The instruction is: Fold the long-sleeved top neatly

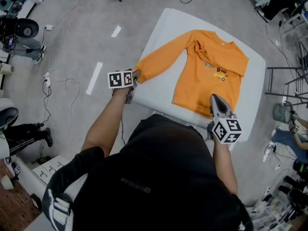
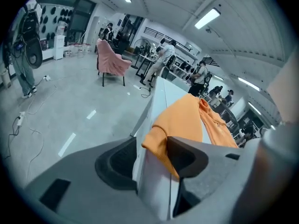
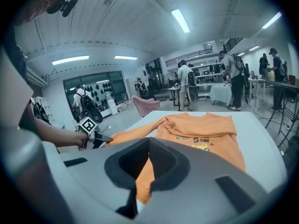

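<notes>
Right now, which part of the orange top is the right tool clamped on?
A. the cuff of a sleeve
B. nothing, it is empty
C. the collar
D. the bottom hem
D: the right tool is shut with orange cloth pinched between its jaws, and the head view shows its tip at the bottom hem of the orange top.

Grey floor (image 2: 70,111), pink armchair (image 2: 111,62), strip lights (image 2: 208,17) overhead.

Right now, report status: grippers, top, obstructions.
Left gripper open around sleeve cuff. Right gripper shut on orange top at hem. Top spread on table. Nothing blocking.
</notes>
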Demonstrator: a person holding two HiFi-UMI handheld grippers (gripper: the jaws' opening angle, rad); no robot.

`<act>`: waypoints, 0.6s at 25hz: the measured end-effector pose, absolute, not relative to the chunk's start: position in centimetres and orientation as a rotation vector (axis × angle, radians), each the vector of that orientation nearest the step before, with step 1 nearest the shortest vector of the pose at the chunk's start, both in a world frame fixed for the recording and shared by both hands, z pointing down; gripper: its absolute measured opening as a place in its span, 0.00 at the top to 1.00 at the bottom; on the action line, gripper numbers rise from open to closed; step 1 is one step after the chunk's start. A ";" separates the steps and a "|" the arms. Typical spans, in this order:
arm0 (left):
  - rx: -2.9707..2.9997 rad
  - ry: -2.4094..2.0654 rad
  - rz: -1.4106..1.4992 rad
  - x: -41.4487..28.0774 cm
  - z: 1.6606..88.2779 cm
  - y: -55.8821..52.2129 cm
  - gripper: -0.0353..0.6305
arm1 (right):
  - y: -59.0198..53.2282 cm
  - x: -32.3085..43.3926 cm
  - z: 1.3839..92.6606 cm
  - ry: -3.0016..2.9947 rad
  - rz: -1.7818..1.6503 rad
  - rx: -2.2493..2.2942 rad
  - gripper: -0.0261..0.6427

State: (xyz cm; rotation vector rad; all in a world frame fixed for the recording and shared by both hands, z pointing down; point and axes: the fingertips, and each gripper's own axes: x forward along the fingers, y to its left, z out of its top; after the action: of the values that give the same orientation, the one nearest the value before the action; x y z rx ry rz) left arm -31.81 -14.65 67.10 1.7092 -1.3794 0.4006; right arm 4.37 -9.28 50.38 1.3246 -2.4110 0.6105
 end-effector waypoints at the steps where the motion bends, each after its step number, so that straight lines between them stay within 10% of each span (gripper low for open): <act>1: 1.710 -1.368 0.392 -31.7 67.2 -14.5 0.65 | -9.3 4.4 50.4 -2.411 0.611 1.325 0.95; 5: 1.744 -1.402 0.363 -32.0 66.1 -14.3 0.89 | -9.3 4.4 50.3 -2.413 0.613 1.321 0.95; 15: 1.914 -1.451 0.203 -32.2 54.7 -18.1 0.90 | -9.1 4.2 49.6 -2.441 0.564 1.292 0.95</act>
State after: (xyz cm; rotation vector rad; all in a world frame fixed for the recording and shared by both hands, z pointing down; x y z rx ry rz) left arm -32.23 -18.06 54.72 1.9141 -1.4515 0.2027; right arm 4.21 -9.11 49.61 1.2920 -2.4411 0.5639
